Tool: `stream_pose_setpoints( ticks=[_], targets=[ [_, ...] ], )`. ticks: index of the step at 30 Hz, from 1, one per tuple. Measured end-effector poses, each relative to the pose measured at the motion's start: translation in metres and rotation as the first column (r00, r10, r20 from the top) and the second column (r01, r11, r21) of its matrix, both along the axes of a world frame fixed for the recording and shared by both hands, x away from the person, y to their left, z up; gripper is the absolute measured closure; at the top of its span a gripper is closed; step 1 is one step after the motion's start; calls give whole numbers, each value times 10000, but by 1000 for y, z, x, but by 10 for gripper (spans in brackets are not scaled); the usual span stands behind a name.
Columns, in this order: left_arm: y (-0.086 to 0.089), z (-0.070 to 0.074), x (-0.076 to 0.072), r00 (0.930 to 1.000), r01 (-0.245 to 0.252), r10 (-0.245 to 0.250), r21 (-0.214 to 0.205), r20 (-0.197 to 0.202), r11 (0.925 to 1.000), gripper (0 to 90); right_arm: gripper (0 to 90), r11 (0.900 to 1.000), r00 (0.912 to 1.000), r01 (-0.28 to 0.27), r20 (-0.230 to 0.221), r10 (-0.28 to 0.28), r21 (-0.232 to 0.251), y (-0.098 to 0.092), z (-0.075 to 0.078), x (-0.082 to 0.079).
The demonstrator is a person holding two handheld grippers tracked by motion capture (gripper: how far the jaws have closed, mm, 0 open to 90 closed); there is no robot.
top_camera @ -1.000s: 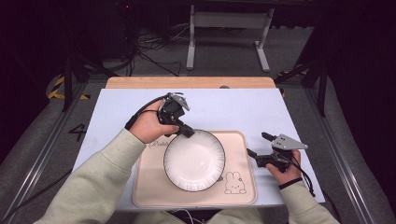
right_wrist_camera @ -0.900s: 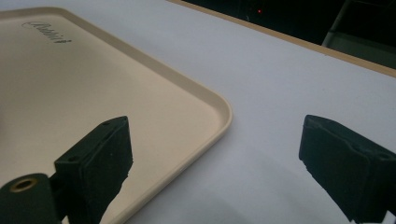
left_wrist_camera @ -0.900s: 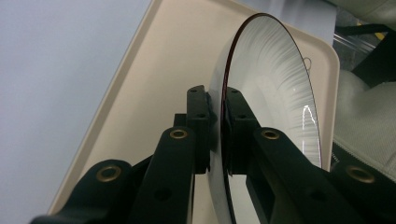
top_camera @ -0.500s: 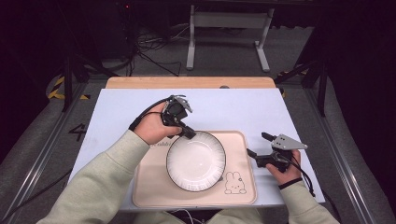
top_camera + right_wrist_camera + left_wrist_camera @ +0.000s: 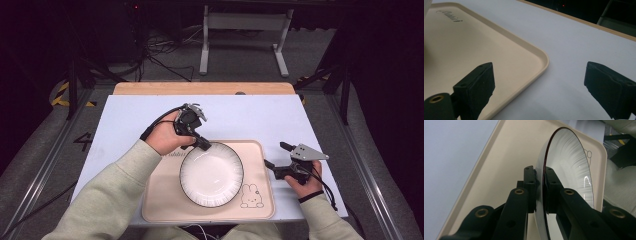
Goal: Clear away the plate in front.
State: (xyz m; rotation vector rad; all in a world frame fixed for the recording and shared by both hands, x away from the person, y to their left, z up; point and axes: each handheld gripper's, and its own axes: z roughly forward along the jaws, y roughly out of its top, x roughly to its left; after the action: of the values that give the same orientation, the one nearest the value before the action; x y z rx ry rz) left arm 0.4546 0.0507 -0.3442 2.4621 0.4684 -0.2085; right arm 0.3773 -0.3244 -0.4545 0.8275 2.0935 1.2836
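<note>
Well, here is how things lie on the table.

Plate: a white plate [image 5: 211, 174] with a thin dark rim sits on the beige tray [image 5: 160, 200], taking up the middle of it. In the left gripper view the plate [image 5: 571, 170] appears edge-on, its ribbed inner face turned to the right.

Left gripper: the left gripper [image 5: 204, 144], held in the person's left hand [image 5: 165, 135], reaches down to the plate's far-left edge. In the left gripper view its two black jaws are pressed against the rim from both sides, one pad beneath the plate and one on its upper face, so the left gripper [image 5: 541, 187] is pinching the plate.

Right gripper: the right gripper [image 5: 276, 155] rests low just beyond the tray's right edge, well apart from the plate. Its jaws are spread wide with nothing between them; in the right gripper view one jaw hangs over the tray's rounded corner [image 5: 534, 53] and the other over the pale blue table cover [image 5: 574, 40].

Tray: it lies at the near edge of the table cover [image 5: 250, 117], with a small rabbit drawing [image 5: 251, 196] at its near-right corner, just beside the plate.

Person: both forearms in pale green sleeves [image 5: 107, 195] come in from the near side.
</note>
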Motion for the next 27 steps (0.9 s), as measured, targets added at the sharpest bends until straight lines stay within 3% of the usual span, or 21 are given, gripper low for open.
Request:
stream_pose_setpoints(
  ticks=[14, 23, 27],
  targets=[
    [4, -14, 8, 9999, -95, 95, 85, 58, 9999, 826, 98, 10000, 10000, -35, -9, 35, -66, 1, 0, 0],
    [-1, -26, 16, 9999, -116, 115, 602, 18, 9981, 843, 97, 10000, 10000, -21, -9, 21, -89, 1, 0, 0],
    [-1, -30, 19, 9998, -177, 183, 622, -95, 9979, 846, 97, 10000, 10000, -32, -8, 32, -74, 1, 0, 0]
  ],
)
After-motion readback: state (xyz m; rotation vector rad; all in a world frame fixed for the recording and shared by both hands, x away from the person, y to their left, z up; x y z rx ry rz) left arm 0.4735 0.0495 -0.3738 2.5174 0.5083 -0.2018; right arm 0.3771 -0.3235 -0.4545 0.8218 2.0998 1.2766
